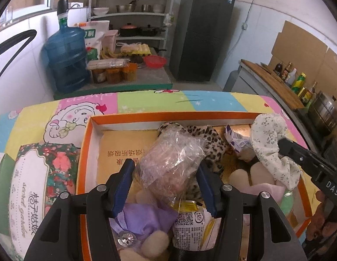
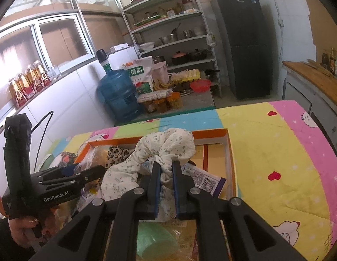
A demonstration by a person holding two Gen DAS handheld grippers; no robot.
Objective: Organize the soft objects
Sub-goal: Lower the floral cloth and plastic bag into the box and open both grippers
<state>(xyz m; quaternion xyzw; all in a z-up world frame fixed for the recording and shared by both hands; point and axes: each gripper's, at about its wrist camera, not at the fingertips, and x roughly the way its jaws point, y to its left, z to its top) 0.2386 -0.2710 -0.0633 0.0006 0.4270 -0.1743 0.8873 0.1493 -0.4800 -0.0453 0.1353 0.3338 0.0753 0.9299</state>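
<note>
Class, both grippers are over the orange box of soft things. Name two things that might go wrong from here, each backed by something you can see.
1. The right gripper pinches only a small fold of the white floral cloth; the long loose end may drag the purple-and-white packet out.
2. The left gripper straddles a crinkled clear plastic bag; the slick film could slip from the pads, or the leopard-print cloth beside it might snag.

left gripper [image 1: 166,180]: jaws clamped, tilted down | right gripper [image 2: 166,174]: jaws nearly together, pinching, tilted down
</note>
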